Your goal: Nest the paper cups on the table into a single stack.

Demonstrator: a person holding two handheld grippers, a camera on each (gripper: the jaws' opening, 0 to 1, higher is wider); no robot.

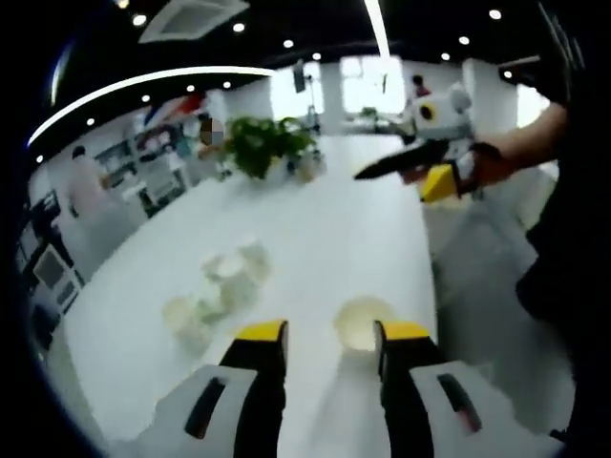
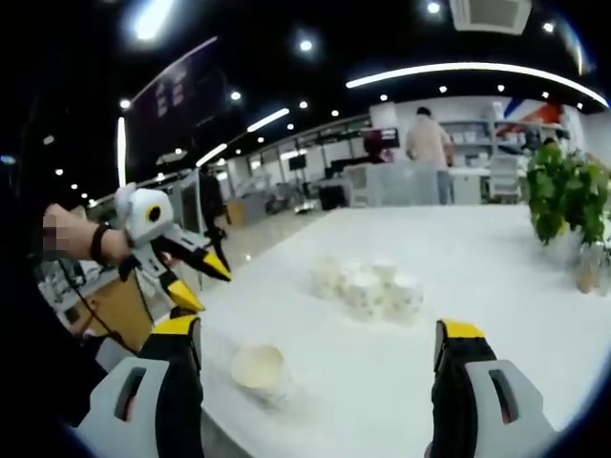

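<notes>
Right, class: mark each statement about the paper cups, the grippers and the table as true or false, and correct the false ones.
1. The left gripper holds a cup. False: it is open and empty.
2. One paper cup stands apart from the cluster of cups. True.
3. All cups are already nested. False: the cluster stands loose.
4. A potted plant sits on the white table. True.
5. The right gripper is open. True.

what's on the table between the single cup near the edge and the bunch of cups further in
Nothing: in the right gripper view, bare white table separates the lone cup from the cluster of cups.
</notes>
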